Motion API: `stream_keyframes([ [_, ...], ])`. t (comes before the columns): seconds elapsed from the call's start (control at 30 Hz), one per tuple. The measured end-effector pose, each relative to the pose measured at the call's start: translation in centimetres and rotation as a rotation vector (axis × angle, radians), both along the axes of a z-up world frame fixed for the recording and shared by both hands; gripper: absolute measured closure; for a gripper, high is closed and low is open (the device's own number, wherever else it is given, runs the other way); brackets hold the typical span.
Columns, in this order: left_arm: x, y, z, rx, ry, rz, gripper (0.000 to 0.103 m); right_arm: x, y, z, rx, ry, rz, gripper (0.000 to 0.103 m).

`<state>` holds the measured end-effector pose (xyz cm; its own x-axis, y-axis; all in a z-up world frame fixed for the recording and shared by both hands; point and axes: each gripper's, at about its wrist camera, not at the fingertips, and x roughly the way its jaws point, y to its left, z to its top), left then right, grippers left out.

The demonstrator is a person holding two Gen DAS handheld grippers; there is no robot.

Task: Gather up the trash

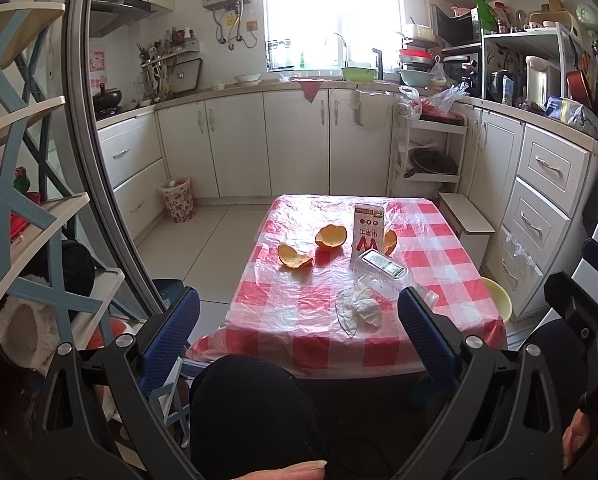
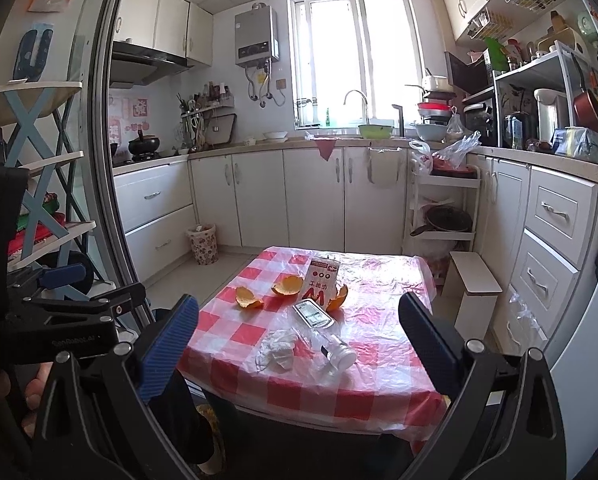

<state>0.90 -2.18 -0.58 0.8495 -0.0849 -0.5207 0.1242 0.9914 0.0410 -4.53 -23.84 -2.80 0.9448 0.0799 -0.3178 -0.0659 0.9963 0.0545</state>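
Fingers [image 2: 431, 344] spread wide | bottle [image 2: 331, 350] beside tissue [image 2: 277, 350] | carton [image 2: 321, 282] upright

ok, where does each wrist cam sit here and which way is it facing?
Left wrist: sits on the left gripper, low before the table, facing the window; shows open fingers, a dark knee, the right gripper's frame at right.
Right wrist: sits on the right gripper, higher, same heading; shows open fingers, the left gripper's frame and a hand at left.
Shared: carton, orange peels, tissue, floral bin.
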Motion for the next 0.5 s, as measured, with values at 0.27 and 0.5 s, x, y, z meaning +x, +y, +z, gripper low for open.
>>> stream_keyframes([
  [0.27,0.05,-0.15,-0.03,0.005,0.002,-0.003,0.008,0.16,0.09,-0.01,0.0,0.006,0.003,0.007],
  [0.5,0.05,-0.11,-0.05,0.005,0.002,-0.005,0.008,0.26,0.14,-0.21,-0.002,0.01,0.008,0.007],
])
